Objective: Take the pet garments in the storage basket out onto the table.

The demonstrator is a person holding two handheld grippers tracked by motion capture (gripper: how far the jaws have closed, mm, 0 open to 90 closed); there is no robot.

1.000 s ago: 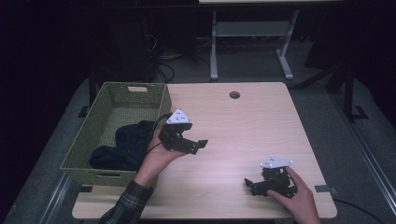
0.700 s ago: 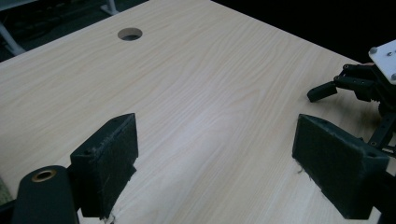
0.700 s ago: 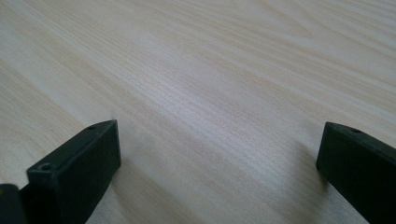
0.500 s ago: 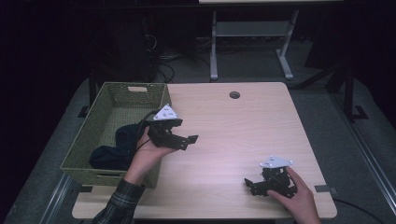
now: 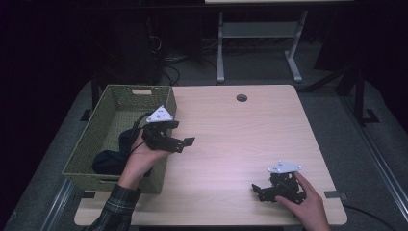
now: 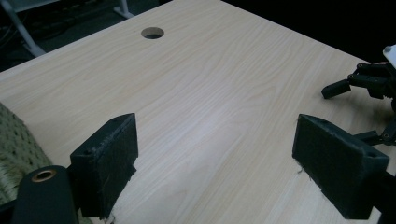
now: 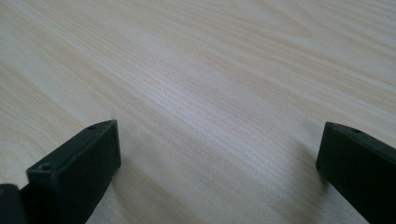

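High view. Left gripper [image 5: 185,142] has drifted from mid-bench back toward the basket [image 5: 86,155] over the last second; it now hangs over the basket's right rim, at 9 o'clock on the bench [image 5: 250,139], fingers pointing toward 3 o'clock. Fingers spread wide, nothing between them. A dark cloth [image 5: 109,159] lies in the basket's near half, heaped low; the left hand [image 5: 142,156] sits just above and beside it. Judged: the retreat toward the basket suggests a reach for the cloth is being set up, not yet begun. Right gripper [image 5: 257,188] rests at 5 o'clock on the bench, unchanged from a second ago, well apart from the basket.

Left gripper view. Both fingers [image 6: 108,163] stand wide apart over bare wood. Basket weave [image 6: 11,140] shows at 8 o'clock. The cable hole [image 6: 152,32] sits at 11 o'clock. The other gripper [image 6: 364,84] shows at 3 o'clock, cut by the frame edge.

Right gripper view. Fingers [image 7: 77,168] wide, close above bare wood grain, empty.

Hard to make out: the cloth is dark against a shadowed basket floor, and the left forearm covers part of it, so its edges and folds cannot be told. Whether the right gripper touches the bench or hovers just over it cannot be told. The room beyond the bench is too dark to read.
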